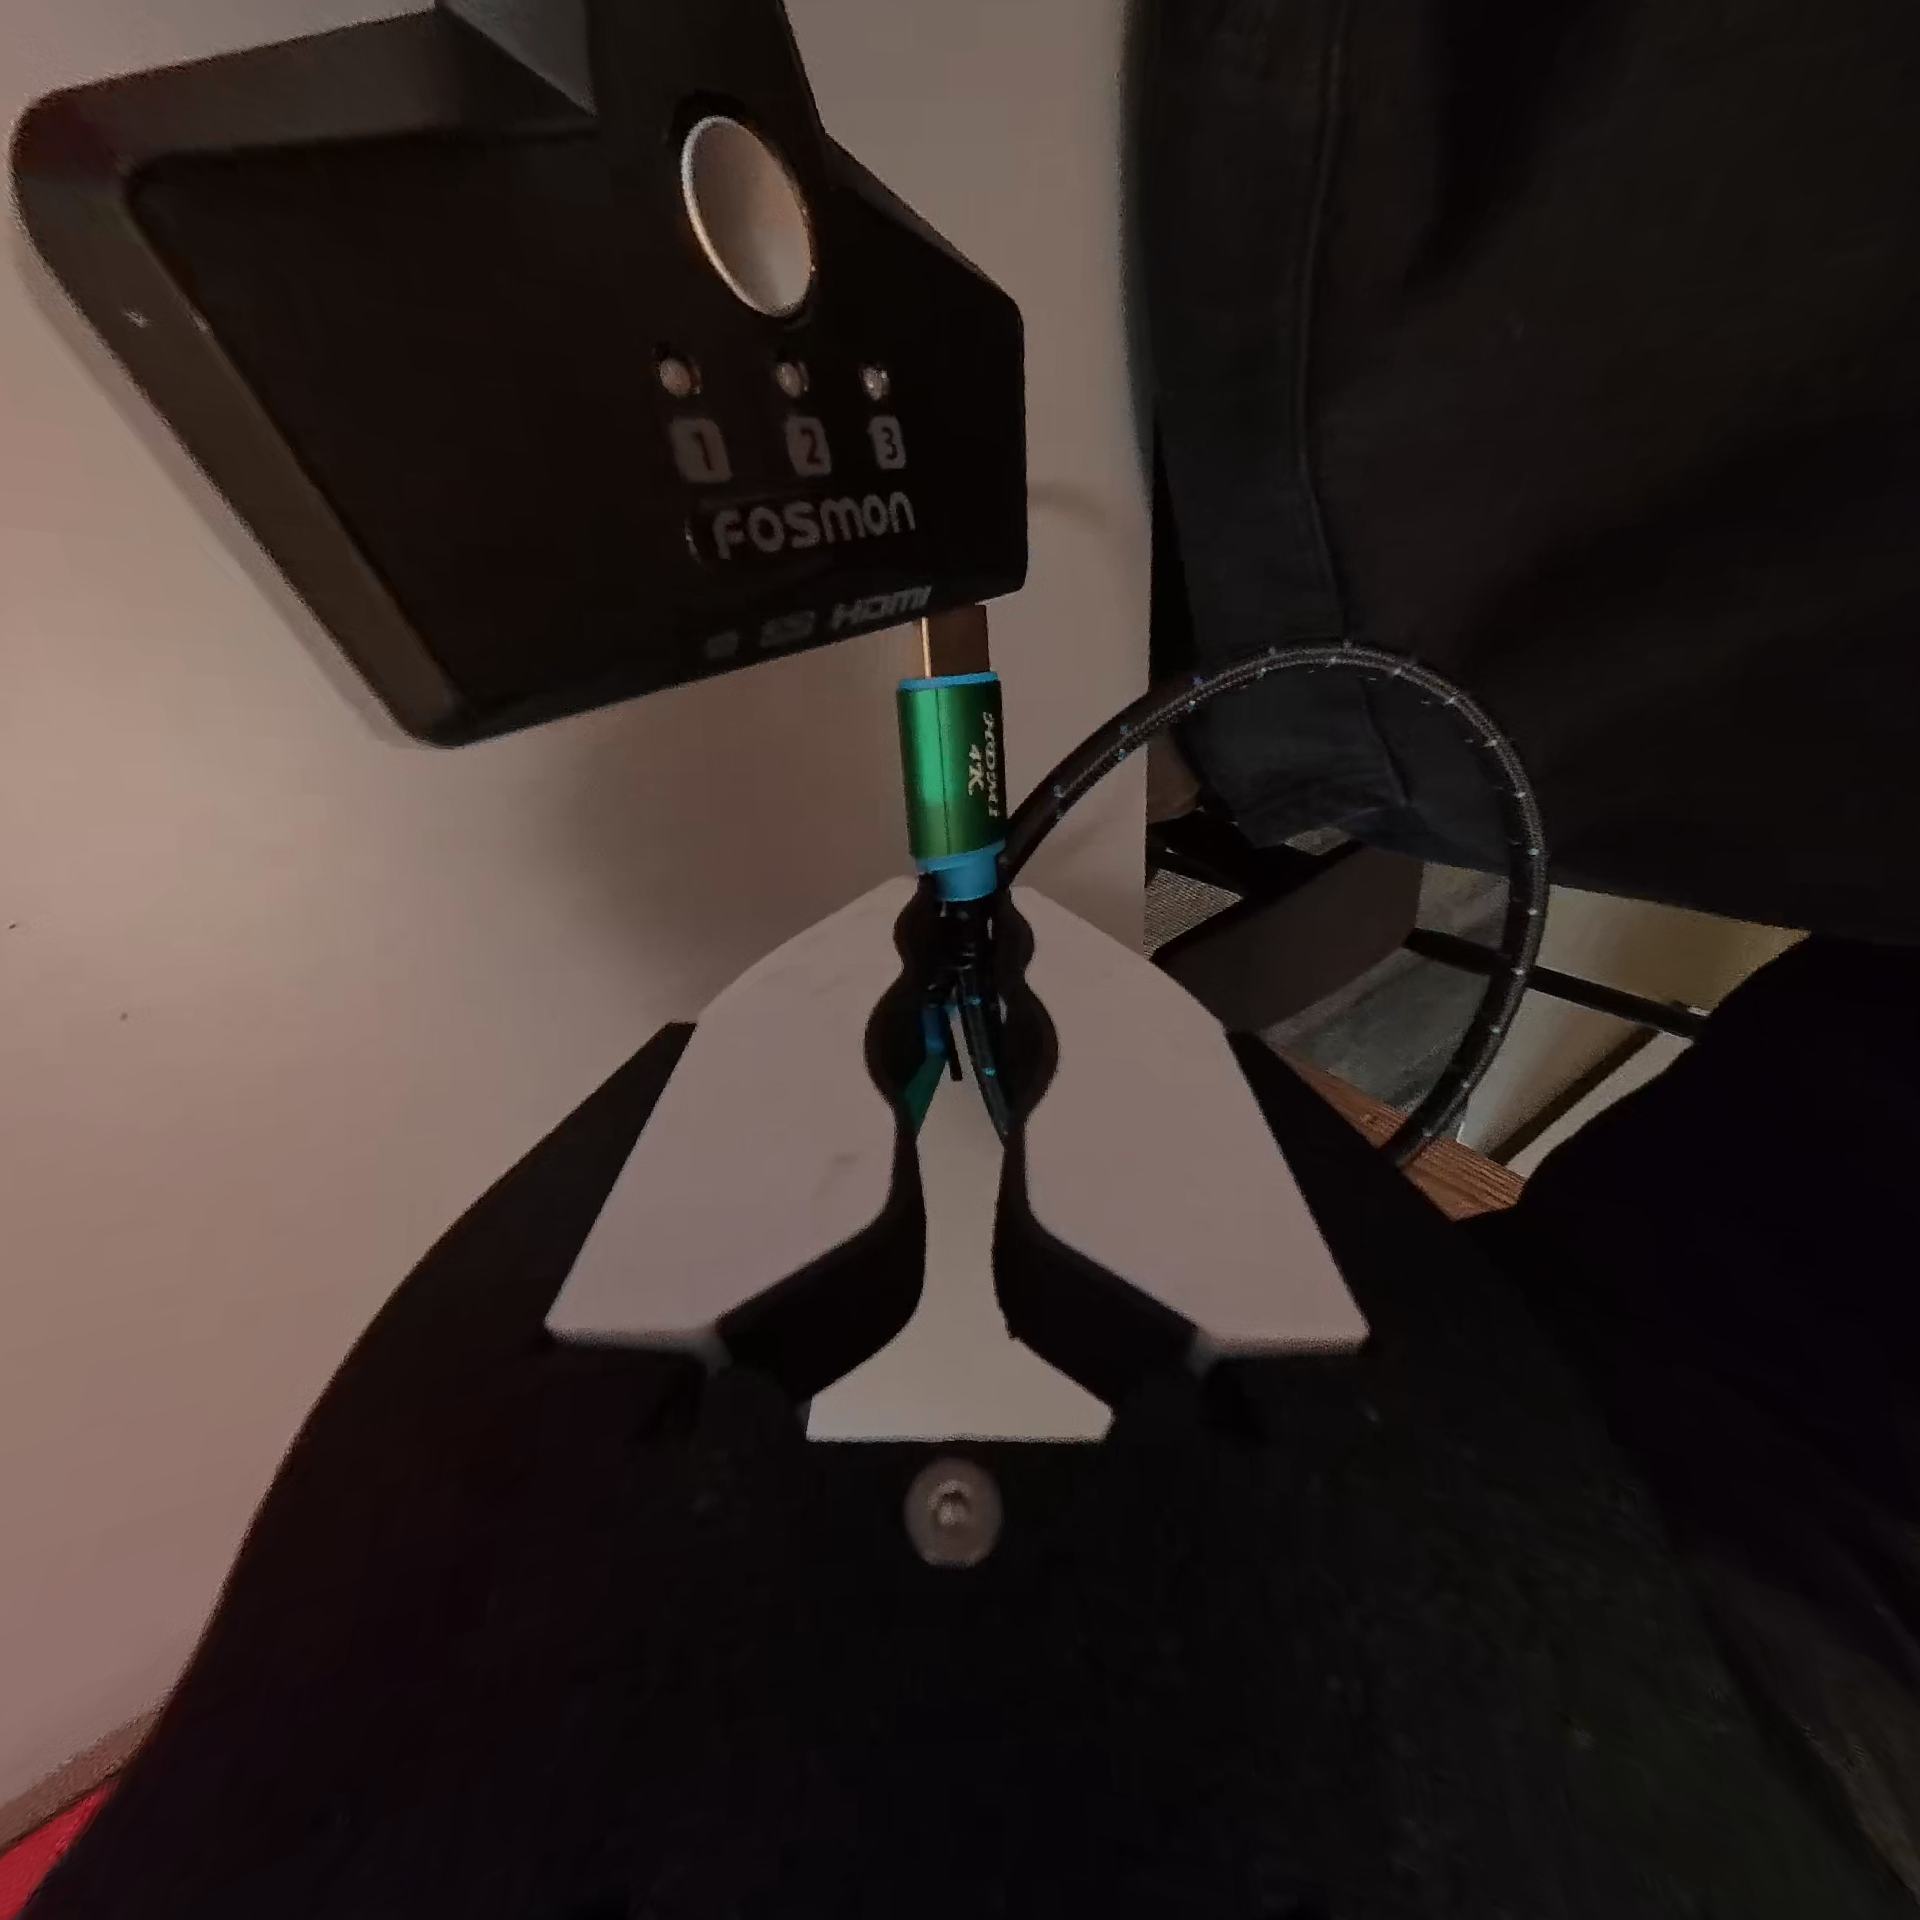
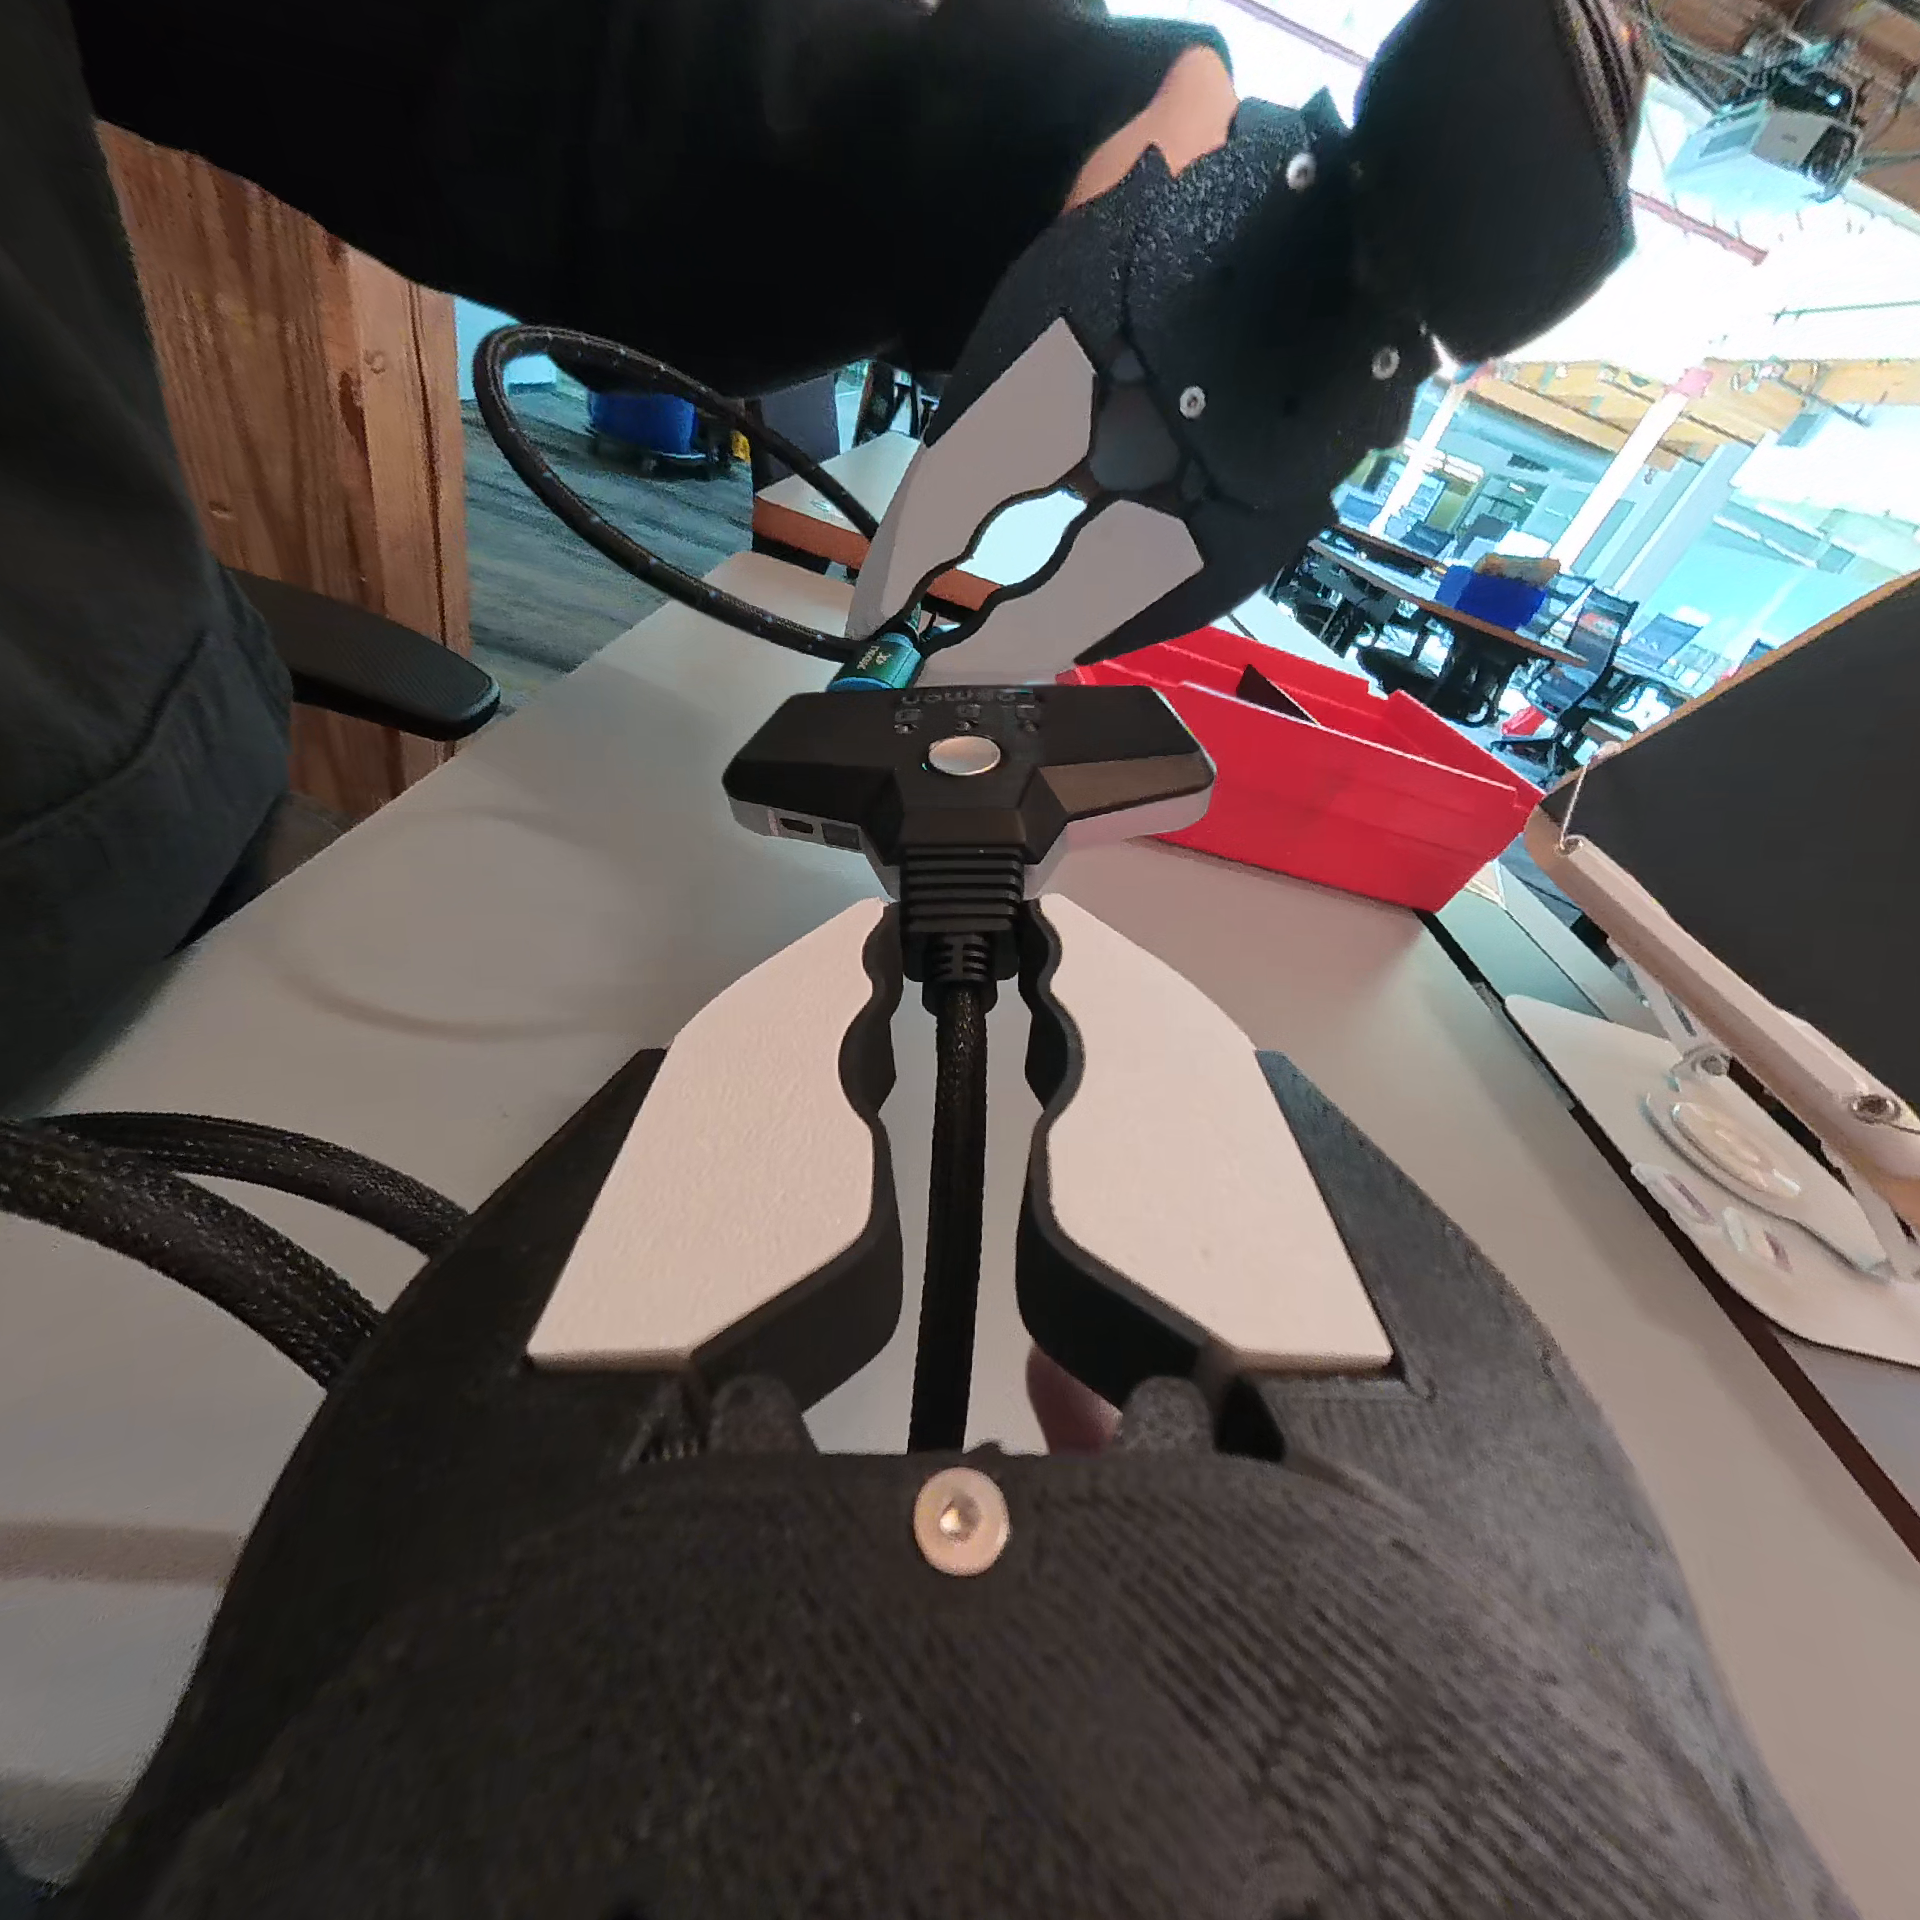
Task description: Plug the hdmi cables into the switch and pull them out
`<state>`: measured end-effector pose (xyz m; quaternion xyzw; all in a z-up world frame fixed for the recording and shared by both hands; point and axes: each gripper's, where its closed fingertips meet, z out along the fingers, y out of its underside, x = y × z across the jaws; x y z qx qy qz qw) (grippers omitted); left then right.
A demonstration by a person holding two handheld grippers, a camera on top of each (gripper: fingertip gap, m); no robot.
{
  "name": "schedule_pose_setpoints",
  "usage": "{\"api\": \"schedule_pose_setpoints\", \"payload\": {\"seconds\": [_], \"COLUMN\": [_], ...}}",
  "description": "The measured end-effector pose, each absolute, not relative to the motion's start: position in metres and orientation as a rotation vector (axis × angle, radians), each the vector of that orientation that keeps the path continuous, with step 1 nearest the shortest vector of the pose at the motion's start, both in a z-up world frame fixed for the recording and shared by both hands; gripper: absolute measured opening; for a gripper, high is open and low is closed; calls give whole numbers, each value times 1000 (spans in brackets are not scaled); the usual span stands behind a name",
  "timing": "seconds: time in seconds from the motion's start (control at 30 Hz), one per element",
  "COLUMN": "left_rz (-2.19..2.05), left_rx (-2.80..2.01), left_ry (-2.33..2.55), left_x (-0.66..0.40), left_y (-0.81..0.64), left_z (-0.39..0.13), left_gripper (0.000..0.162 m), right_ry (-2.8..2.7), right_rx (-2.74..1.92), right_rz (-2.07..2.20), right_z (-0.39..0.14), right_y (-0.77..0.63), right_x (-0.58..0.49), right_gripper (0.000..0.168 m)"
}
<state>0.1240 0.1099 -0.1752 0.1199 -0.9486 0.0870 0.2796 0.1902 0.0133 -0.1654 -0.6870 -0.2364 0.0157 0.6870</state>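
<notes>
Just above the white table (image 2: 540, 935), the black switch (image 2: 966, 769) is held off the surface, and everything else sits around it. The right tongs (image 2: 961, 940) are pressed in on the ribbed collar where the switch's own braided black lead (image 2: 951, 1195) leaves its body, the lead running back between the two fingers.

On the far side of the switch from those tongs, the left tongs (image 1: 961, 904) are pinching the blue collar at the rear of the green hdmi plug (image 1: 951, 774). The plug's metal tip (image 1: 956, 644) meets the switch (image 1: 582, 416) at its edge near the right-hand corner, with much of the metal still showing outside the port. How deep it sits I cannot tell. The braided hdmi cable (image 1: 1496, 831) loops away from the plug in a wide arc towards a person's dark clothing (image 1: 1558, 364).

Beyond the switch, on the table, lies a red bin (image 2: 1351, 800). To the switch's right a white monitor arm (image 2: 1714, 1039) is fixed to the table.
</notes>
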Motion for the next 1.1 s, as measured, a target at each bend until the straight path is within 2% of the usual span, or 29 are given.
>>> {"api": "schedule_pose_setpoints", "payload": {"seconds": [0.27,0.47,0.83,1.1], "left_rz": [306,147,100,203], "left_rx": [443,450,460,500], "left_ry": [-2462,-2509,-2551,-2557], "left_x": [128,126,128,141], "left_y": [104,112,114,115], "left_z": [-176,-187,-191,-193], "left_gripper": [9,8,8,8], "right_ry": [-490,-546,-559,-546], "right_rx": [-1532,-1572,-1591,-1617], "right_rz": [18,-55,-75,-151], "right_z": [-161,-168,-170,-170], "right_y": [10,17,19,20], "right_x": [197,194,193,201], "right_gripper": [22,22,22,22]}}
